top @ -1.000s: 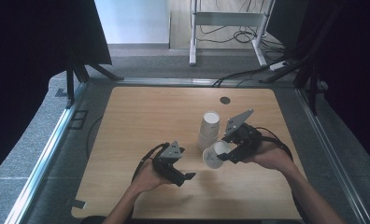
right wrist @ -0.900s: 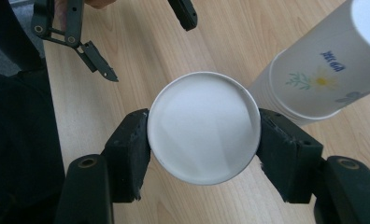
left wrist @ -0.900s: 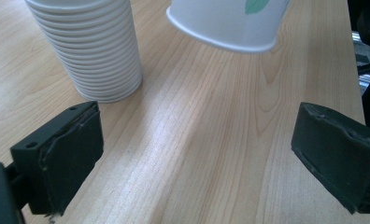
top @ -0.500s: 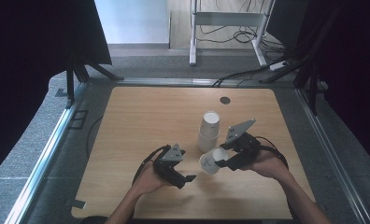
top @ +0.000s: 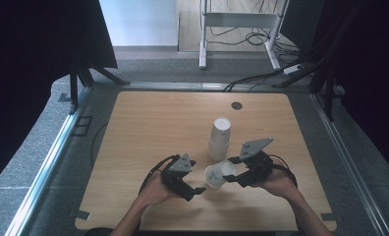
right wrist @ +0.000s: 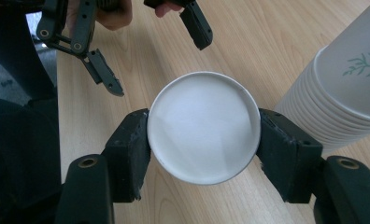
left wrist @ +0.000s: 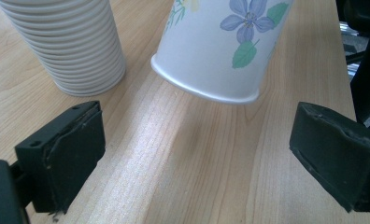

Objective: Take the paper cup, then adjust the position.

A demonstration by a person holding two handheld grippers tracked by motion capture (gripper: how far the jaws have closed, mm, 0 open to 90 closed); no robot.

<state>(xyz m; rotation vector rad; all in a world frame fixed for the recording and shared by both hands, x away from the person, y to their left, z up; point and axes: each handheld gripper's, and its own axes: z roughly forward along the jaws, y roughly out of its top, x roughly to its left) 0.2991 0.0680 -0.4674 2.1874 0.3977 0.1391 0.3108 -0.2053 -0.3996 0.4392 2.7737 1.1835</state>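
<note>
The right gripper [top: 230, 173] clamps a flowered paper cup [top: 217, 174] beside the cup stack [top: 220, 138]; the left gripper [top: 198, 189] waits open, seemingly ready to receive it.

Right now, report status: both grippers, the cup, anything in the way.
Right gripper shut on white flowered paper cup, cup tilted above table. Left gripper open, facing cup's rim. Upside-down stack of paper cups close beside.

No legible text, label, brand or number anywhere. Paper cup [left wrist: 220, 46] carries only a printed blue flower with green leaves, no wording. Cup stack [right wrist: 346, 93] shows a green sprig print, likewise no lettering.
</note>
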